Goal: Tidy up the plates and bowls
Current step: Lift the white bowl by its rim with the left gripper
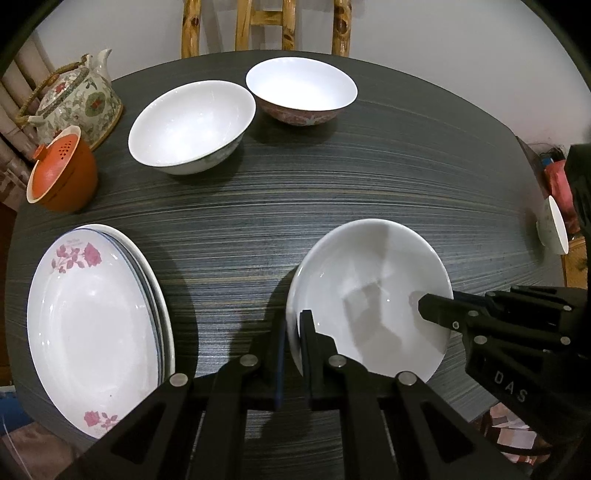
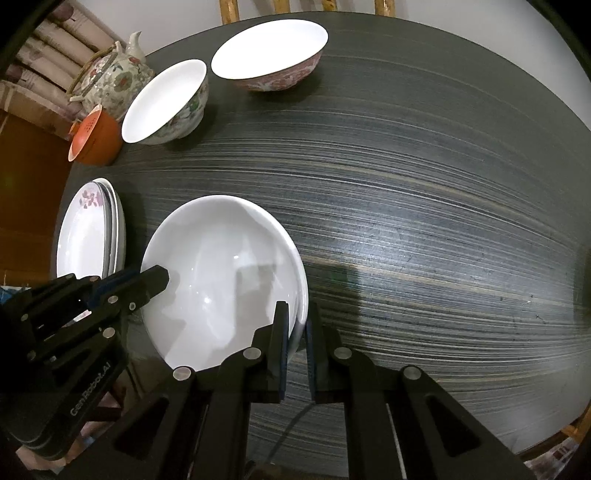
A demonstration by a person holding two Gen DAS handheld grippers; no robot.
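A plain white deep plate (image 1: 369, 288) (image 2: 221, 258) is held from both sides just over the dark striped table (image 1: 332, 177) (image 2: 424, 206). My left gripper (image 1: 293, 328) is shut on its left rim, one finger inside and one outside; in the right wrist view it (image 2: 159, 280) reaches in from the left. My right gripper (image 2: 297, 328) is shut on the opposite rim and shows as a black finger (image 1: 436, 306) over the plate's right edge. A stack of rose-printed plates (image 1: 92, 321) (image 2: 88, 236) lies to the left of the held plate.
At the back stand a white bowl (image 1: 192, 125) (image 2: 166, 99) and a pink-patterned bowl (image 1: 301, 88) (image 2: 269, 55). A floral teapot (image 1: 77, 99) (image 2: 110, 77) and an orange pot (image 1: 62, 173) (image 2: 96, 138) sit back left. Another bowl (image 1: 552, 225) is at the far right edge. A wooden chair (image 1: 266, 26) stands behind.
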